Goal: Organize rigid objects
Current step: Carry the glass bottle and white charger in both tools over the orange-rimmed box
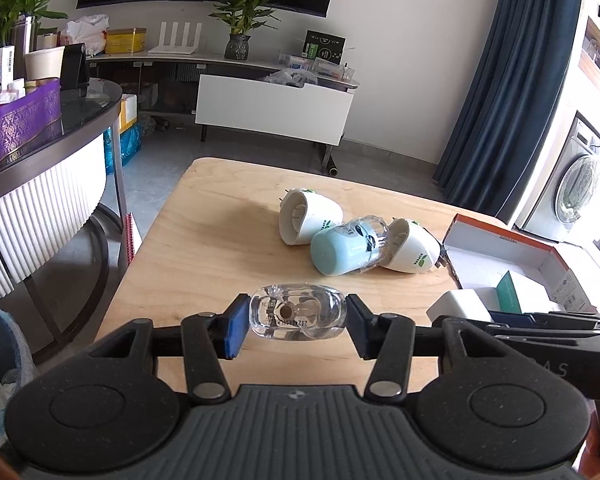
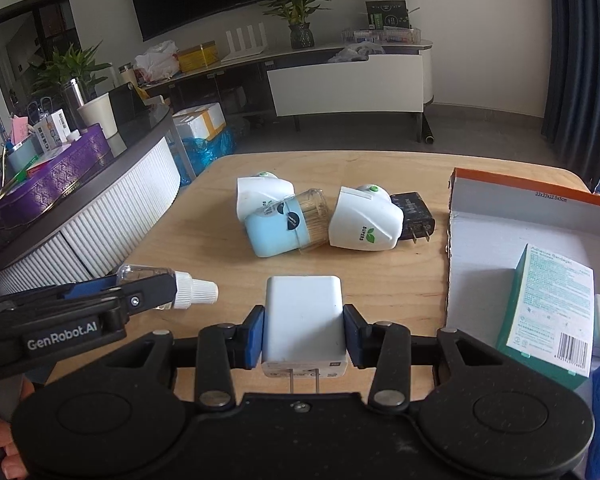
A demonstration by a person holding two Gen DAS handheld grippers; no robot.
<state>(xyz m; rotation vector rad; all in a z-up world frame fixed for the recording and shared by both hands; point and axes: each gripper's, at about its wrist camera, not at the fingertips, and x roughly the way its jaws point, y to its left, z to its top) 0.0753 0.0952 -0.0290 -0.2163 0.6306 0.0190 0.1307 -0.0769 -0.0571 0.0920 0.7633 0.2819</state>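
Above the pale wooden table (image 2: pixel 380 280), our left gripper (image 1: pixel 296 322) pinches a clear plastic bottle (image 1: pixel 298 316) and our right gripper (image 2: pixel 304 330) a white plug-in charger (image 2: pixel 303 320); glossy sides probably invite slipping.

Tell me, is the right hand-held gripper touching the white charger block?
Touching. The right wrist view shows both blue pads of the right hand-held gripper pressed flat against the sides of the white charger block, no gap showing.

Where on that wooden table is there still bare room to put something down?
Free: the table's far strip behind the two white plug-in units, and the near-left part beside the toothpick jar. Crowded: the middle cluster and the cardboard box on the right.
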